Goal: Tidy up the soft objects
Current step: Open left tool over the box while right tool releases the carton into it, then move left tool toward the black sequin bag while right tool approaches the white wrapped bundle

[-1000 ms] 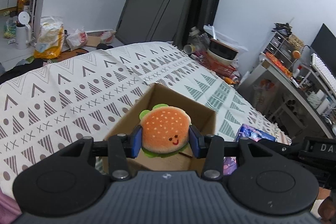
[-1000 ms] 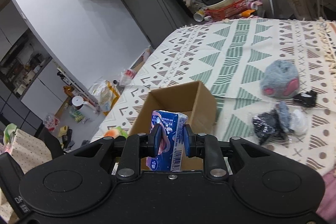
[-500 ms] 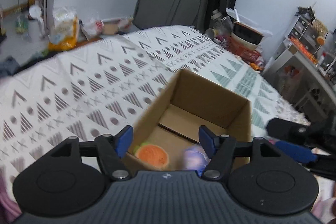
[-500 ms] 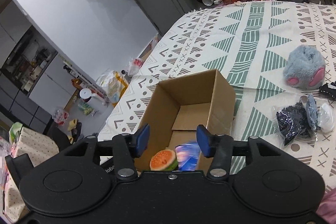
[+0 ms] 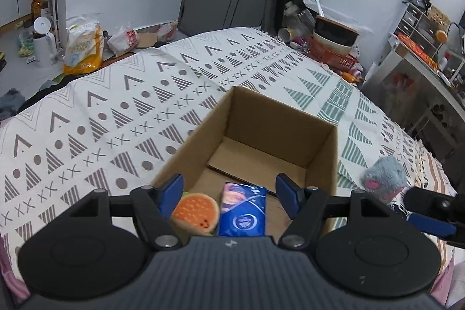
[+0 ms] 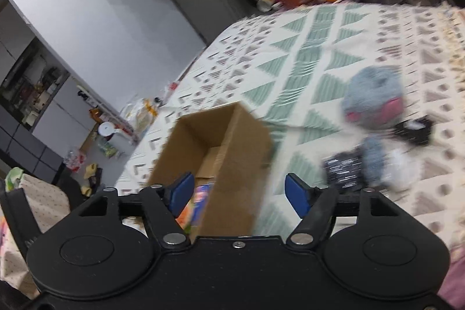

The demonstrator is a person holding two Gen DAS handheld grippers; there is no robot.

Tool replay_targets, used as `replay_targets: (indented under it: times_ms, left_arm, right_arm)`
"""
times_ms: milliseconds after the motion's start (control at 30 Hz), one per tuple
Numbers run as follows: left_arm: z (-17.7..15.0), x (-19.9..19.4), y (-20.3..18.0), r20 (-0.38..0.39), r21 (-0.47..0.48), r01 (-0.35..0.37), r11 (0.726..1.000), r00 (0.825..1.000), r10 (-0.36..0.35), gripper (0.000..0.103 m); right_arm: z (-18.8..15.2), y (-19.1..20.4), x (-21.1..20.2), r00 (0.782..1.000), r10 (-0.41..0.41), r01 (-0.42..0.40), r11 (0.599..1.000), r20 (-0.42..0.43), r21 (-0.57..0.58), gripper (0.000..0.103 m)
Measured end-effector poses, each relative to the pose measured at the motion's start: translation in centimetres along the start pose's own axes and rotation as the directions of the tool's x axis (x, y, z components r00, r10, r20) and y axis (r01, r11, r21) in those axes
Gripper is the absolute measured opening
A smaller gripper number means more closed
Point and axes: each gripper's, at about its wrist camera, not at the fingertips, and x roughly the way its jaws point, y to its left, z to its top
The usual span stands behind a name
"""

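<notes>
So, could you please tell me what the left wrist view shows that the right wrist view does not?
Only the left wrist view shows the hamburger plush and blue tissue pack clearly, side by side on the box floor, plus the right tongs. Only the right wrist view shows the dark bagged items lying on the patterned blanket. Both show the cardboard box, the grey plush, and open tongs.

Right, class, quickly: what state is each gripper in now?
Left gripper: open, holding nothing, above the cardboard box.
Right gripper: open, holding nothing.
</notes>
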Motion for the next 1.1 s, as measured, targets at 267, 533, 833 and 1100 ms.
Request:
replay_targets:
  times_ms: [267,533,833,1100]
  left_arm:
    - [-1.2,-1.5,-3.8,0.007,0.024,0.028,0.999,1.000,-0.028,0.078]
    - [-3.1,-1.7,-8.5,0.030,0.060,0.033,0.998,0.999,-0.035,0.083]
    - [-6.4,-0.2,-12.6,0.029,0.114,0.007,0.993,1.000,-0.011,0.088]
    - [-5.2,-2.5,-17.7,0.044,0.231,0.002,0.973,0.999,-0.012,0.088]
  right_arm:
    - [0.3,-7.0,-3.4,0.999,-0.043,0.043,0.999,0.031,0.000,0.083]
    - [-0.1,-11.5,-2.6,0.999,-0.038,0.037,0.998,0.022,0.054,0.084]
    - [-0.6,-13.8,-0.6,0.998,-0.042,0.046,0.991,-0.036,0.130,0.084]
    - [0.0,-14.1,-1.1,0.999,-0.007,0.016,0.976,-0.042,0.217,0.089]
